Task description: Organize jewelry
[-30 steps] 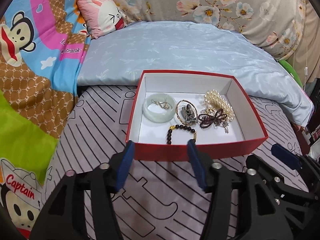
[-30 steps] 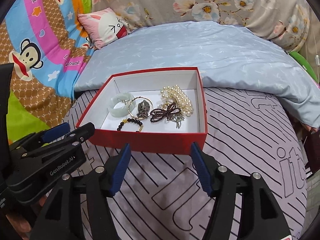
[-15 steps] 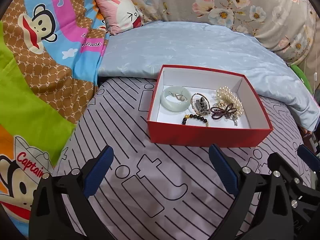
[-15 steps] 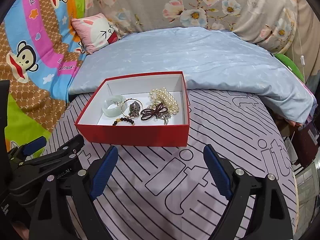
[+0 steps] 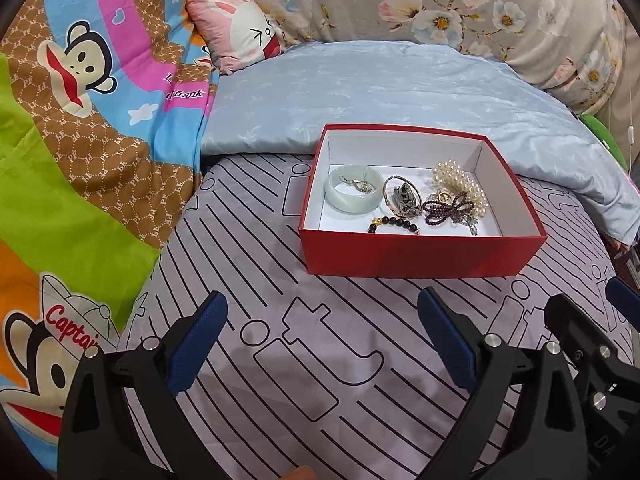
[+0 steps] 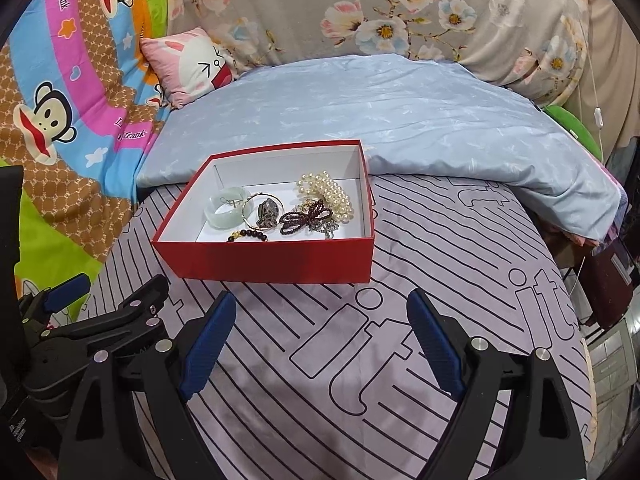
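A red box [image 5: 420, 254] [image 6: 272, 260] with a white inside sits on the lilac striped bedsheet. It holds a pale green bangle [image 5: 352, 194] [image 6: 224, 212], a gold ring with a dark charm [image 5: 402, 196], a black bead bracelet [image 5: 394, 224], a dark red bead bow [image 5: 446, 208] [image 6: 306, 216] and a pearl strand [image 5: 460, 182] [image 6: 326, 192]. My left gripper [image 5: 322, 336] is open and empty, in front of the box. My right gripper [image 6: 320, 334] is open and empty, also short of the box. Each gripper shows in the other's view.
A light blue quilt [image 5: 380, 88] lies behind the box. A pink rabbit pillow [image 5: 240, 34] and a cartoon monkey blanket [image 5: 80, 120] are at the left. A floral cushion [image 6: 400, 8] runs along the back. The bed's edge drops off at the right [image 6: 592, 300].
Both grippers have opened wide and pulled back from the box's front wall. The box now sits farther away in both views.
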